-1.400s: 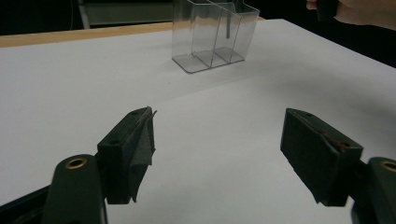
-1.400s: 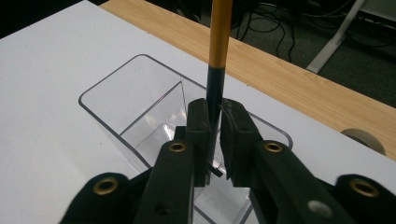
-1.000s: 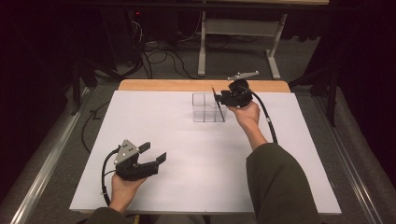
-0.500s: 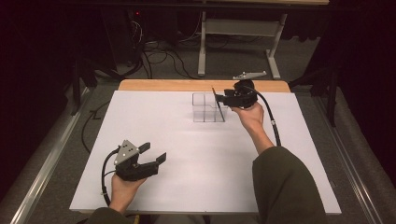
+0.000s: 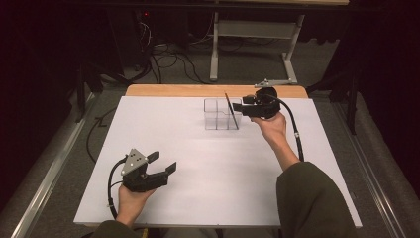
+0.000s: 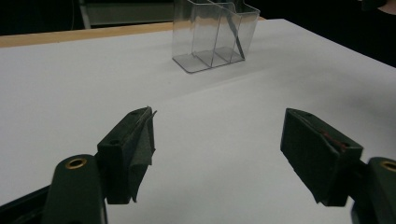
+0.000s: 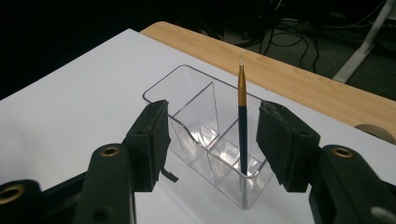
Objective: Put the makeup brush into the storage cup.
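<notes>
My right gripper [image 7: 212, 140] has just been opening its jaws, and they now stand part-open with nothing pressed between the pads. The slim dark-blue paintbrush with a gold ferrule [image 7: 242, 121] stands free, leaning in the end compartment of the clear plastic three-compartment organiser [image 7: 196, 126], so I judge the drop-in done. The brush rises just beyond my jaws, nearer the right-hand one. My left gripper [image 5: 161, 166] rests wide open and empty, well apart.

Bright, even light on the white table [image 5: 198, 188]; dark surroundings, soft shadows, slightly grainy pictures.
</notes>
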### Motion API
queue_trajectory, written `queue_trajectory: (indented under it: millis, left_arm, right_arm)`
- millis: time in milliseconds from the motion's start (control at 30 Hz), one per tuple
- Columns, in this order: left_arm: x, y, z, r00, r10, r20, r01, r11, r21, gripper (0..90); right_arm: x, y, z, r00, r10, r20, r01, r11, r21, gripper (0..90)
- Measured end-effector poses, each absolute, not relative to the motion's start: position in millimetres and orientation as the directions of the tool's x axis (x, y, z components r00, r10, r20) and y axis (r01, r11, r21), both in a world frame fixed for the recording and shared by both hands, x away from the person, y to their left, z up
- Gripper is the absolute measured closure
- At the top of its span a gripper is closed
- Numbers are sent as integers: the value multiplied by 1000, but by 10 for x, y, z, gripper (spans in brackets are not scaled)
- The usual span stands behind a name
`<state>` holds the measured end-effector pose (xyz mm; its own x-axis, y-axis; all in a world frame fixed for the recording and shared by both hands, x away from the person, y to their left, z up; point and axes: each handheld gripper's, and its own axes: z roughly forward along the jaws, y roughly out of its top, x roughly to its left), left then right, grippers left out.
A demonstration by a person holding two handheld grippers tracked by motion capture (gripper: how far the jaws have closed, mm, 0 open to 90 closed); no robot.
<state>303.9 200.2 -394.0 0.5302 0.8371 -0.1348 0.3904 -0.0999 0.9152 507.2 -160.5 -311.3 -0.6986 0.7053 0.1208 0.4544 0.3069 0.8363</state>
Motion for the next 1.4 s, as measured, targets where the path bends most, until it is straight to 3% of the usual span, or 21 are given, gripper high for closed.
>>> queue_trajectory:
  millis: [600,1400]
  left_arm:
    - [3037,2003,-3941,530,837,-137,392,-99,915,264]
    - [3040,1994,-3944,532,835,-141,394,-96,914,264]
  right_arm:
    - [4957,-1724,-3091,-672,732,114,435,266,860,367]
    - [4795,-1834,-3053,-686,719,109,414,262,872,370]
